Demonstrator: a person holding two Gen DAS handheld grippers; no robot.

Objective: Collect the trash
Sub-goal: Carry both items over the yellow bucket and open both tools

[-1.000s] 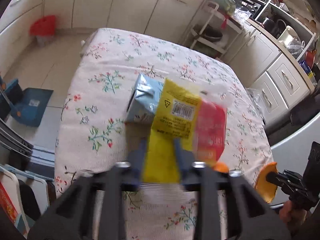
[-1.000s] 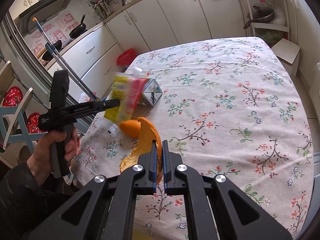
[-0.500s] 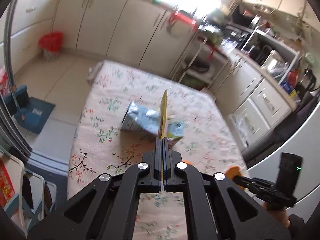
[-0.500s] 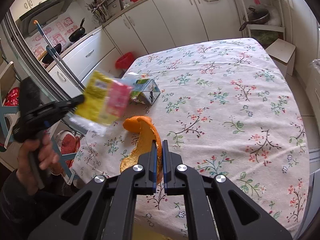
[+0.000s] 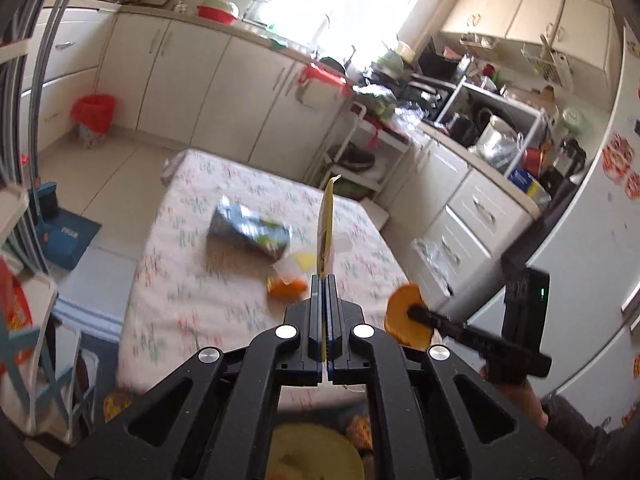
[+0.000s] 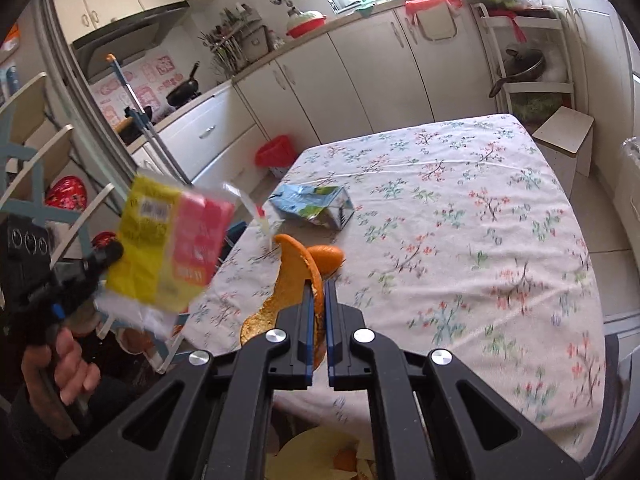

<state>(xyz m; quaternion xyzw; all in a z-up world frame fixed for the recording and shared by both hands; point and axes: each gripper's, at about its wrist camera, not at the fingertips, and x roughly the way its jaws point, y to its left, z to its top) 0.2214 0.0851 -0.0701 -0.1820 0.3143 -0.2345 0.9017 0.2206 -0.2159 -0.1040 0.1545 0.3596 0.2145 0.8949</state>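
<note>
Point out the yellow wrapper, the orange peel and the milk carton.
yellow wrapper (image 6: pixel 160 248), right wrist view, its printed face.
orange peel (image 6: pixel 294 264), right wrist view, its curled upper part.
milk carton (image 6: pixel 316 204), right wrist view, its crushed side.

A table under a floral tablecloth (image 6: pixel 472 216) carries the things. A crushed blue-and-green drink carton (image 6: pixel 316 206) lies on its side near the left edge. Nearer the front edge, by the same left side, sits a piece of orange peel (image 6: pixel 330 258), with a scrap of clear wrapper (image 6: pixel 266 228) just beside it.
</note>
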